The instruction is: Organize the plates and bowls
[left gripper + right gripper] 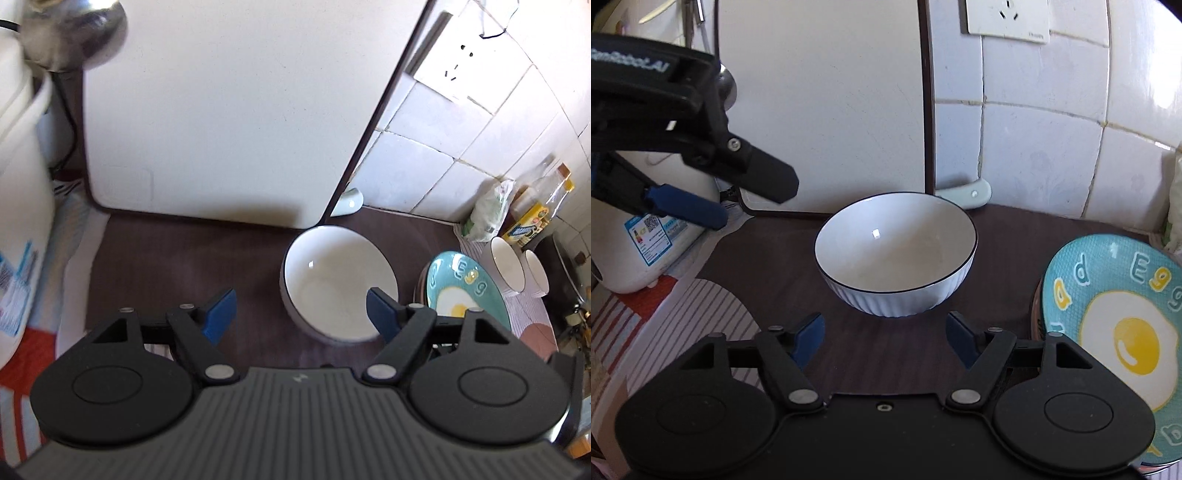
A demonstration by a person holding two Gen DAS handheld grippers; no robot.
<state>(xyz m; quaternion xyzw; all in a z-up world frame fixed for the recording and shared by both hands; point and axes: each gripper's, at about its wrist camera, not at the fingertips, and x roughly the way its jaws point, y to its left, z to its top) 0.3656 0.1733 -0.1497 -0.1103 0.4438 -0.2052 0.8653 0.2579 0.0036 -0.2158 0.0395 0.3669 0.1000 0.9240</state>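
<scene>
A home kitchen: tiled wall [1034,155], wall socket [1006,16], oil bottles [535,210], counter crockery.

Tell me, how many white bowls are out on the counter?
3. A large white bowl sits mid-counter; two smaller bowls stand side by side at the far right, behind the egg plate. Others may be hidden.

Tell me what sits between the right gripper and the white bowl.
Nothing: in the right wrist view only bare dark mat separates the open right gripper from the white bowl.

Left wrist: high, looks steeply down, close.
Right wrist: low, level, close.
Shared: white ribbed ceramic bowl [338,282] [895,254], teal egg-print plate [467,291] [1115,332].
</scene>
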